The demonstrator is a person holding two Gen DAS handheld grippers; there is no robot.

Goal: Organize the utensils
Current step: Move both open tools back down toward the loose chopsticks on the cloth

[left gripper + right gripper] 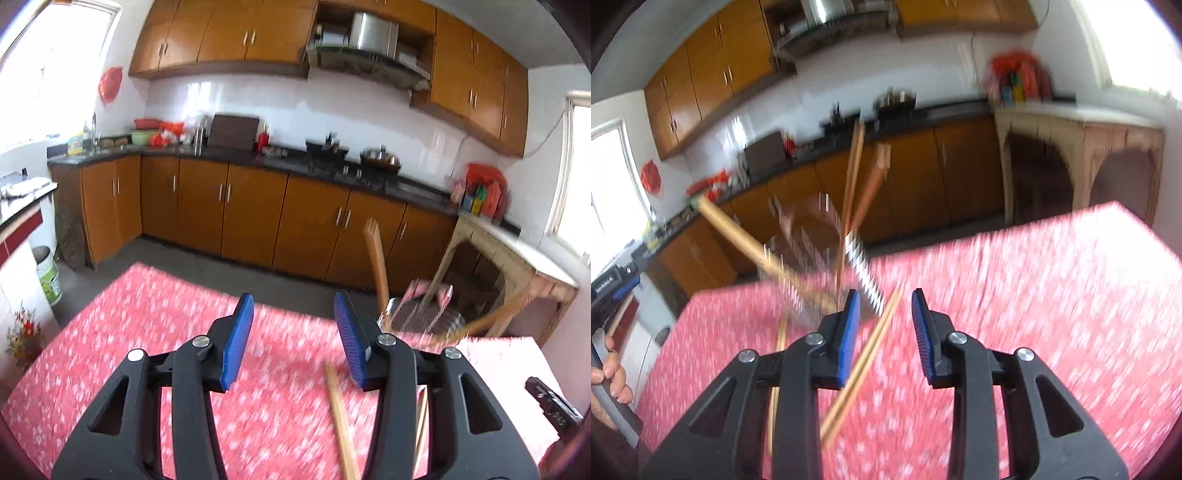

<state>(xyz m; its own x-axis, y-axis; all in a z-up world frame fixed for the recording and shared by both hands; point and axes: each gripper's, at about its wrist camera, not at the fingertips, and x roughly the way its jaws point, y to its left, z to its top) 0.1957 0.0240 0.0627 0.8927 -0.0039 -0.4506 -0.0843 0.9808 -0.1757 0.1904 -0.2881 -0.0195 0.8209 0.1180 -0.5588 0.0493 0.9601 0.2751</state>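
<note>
— Where are the chopsticks?

— Several stand tilted in the metal holder just ahead of my right gripper. A loose pair lies on the red tablecloth, running under that gripper's blue pads.

— Are you pinching them?

— No; those jaws are spread, holding nothing. My left gripper is spread too, over bare cloth, with another chopstick just under its right finger and the holder beyond.

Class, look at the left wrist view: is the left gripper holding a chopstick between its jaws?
No, the left gripper has its jaws apart with only the red tablecloth showing between them.
</note>
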